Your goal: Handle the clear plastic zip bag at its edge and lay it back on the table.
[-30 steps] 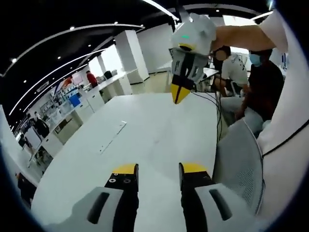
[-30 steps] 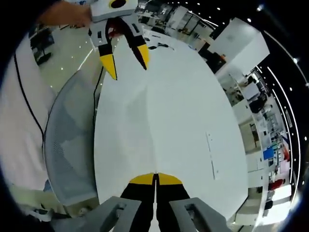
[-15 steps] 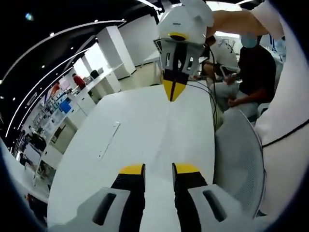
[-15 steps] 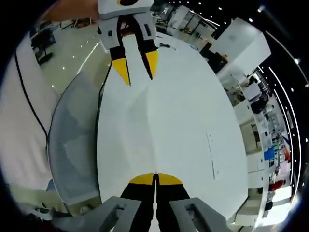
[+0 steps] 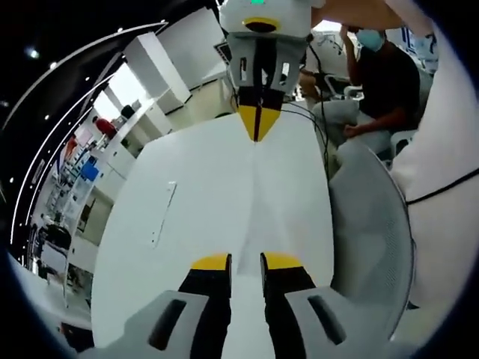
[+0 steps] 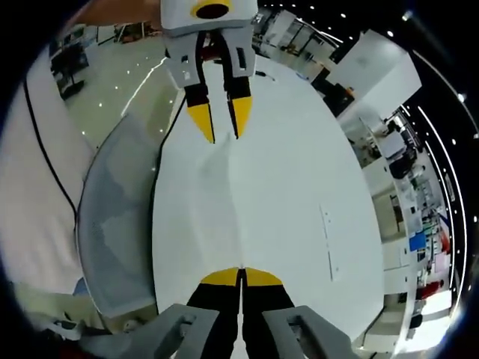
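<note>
Left gripper [image 5: 245,261] jaws now narrower.

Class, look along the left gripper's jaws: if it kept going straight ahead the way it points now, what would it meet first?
Probably the clear bag stretched ahead of the left gripper, above the white table; farther along that line is the right gripper. Depth is hard to judge.
</note>
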Demonstrator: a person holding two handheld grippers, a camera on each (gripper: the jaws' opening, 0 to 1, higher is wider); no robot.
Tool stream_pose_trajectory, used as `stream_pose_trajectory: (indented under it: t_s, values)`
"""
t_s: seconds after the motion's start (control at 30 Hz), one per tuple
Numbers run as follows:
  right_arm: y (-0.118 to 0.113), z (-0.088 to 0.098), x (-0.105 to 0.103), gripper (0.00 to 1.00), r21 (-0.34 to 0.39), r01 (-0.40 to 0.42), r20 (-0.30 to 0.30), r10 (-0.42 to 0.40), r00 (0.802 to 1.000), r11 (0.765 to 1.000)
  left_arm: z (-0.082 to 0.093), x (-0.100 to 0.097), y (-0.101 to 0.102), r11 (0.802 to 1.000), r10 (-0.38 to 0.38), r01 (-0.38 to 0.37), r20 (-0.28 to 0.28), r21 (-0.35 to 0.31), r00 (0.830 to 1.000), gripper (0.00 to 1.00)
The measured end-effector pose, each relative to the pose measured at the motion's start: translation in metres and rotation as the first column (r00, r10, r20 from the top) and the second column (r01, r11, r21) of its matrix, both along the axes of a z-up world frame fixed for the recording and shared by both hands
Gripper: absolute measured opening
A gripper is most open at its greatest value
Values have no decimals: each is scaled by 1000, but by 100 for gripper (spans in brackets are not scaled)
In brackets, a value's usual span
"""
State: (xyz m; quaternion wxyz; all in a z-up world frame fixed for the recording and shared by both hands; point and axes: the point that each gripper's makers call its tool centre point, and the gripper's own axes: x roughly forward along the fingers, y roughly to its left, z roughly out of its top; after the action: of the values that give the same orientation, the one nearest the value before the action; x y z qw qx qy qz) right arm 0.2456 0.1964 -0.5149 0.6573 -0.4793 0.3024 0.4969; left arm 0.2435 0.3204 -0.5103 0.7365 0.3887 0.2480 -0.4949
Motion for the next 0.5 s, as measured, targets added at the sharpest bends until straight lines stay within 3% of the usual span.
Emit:
stream_pose_trajectory:
  t_s: [0.23, 0.5]
  values:
    - [2, 1, -3, 0, 2, -6, 0, 6, 1000, 1000, -3, -1, -3, 998, -27, 27, -1, 55, 1000, 9]
    - [3, 3, -4, 0, 2, -14, 6, 14, 1000, 1000, -12, -3, 0, 995, -27, 32, -52, 97, 998, 9]
